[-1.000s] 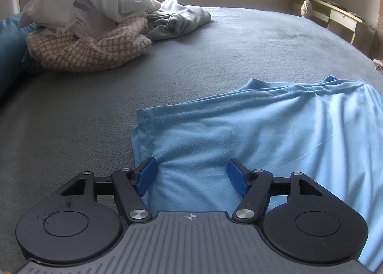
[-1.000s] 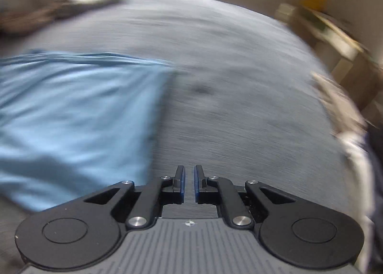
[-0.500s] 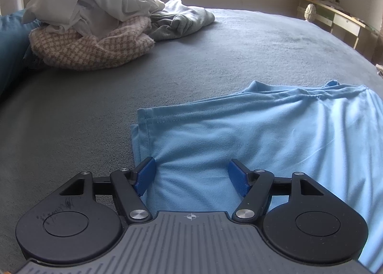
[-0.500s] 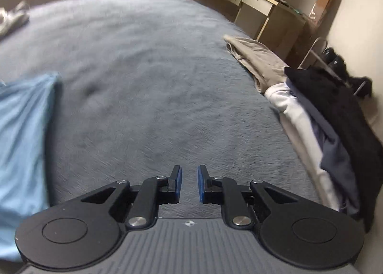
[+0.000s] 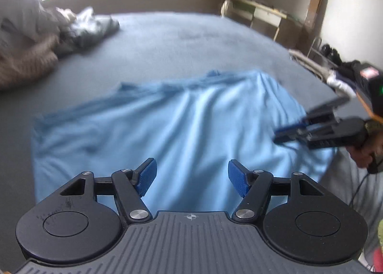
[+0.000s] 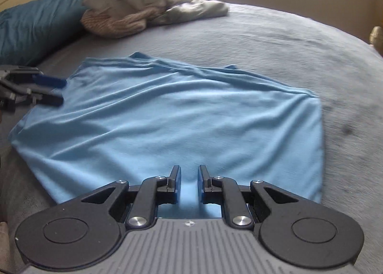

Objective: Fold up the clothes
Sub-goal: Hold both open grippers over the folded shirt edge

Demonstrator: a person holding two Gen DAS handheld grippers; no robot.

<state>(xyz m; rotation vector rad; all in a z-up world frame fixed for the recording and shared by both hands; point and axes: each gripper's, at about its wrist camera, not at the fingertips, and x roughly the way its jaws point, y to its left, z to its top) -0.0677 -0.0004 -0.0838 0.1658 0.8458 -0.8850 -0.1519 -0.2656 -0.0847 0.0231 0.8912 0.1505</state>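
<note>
Light blue shirt is lying mostly flat on the grey bed, still rippled, so I'd smooth it out and grab two matching edge points before folding, otherwise the crease goes crooked. Left hand-held gripper hangs over the near hem, jaws well apart and narrowing a touch, nothing pinched. Right hand-held gripper is over the opposite edge, only a narrow gap, holding nothing

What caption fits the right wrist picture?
Right gripper, slightly open, hovers over a light blue shirt spread on the grey bed.
</note>
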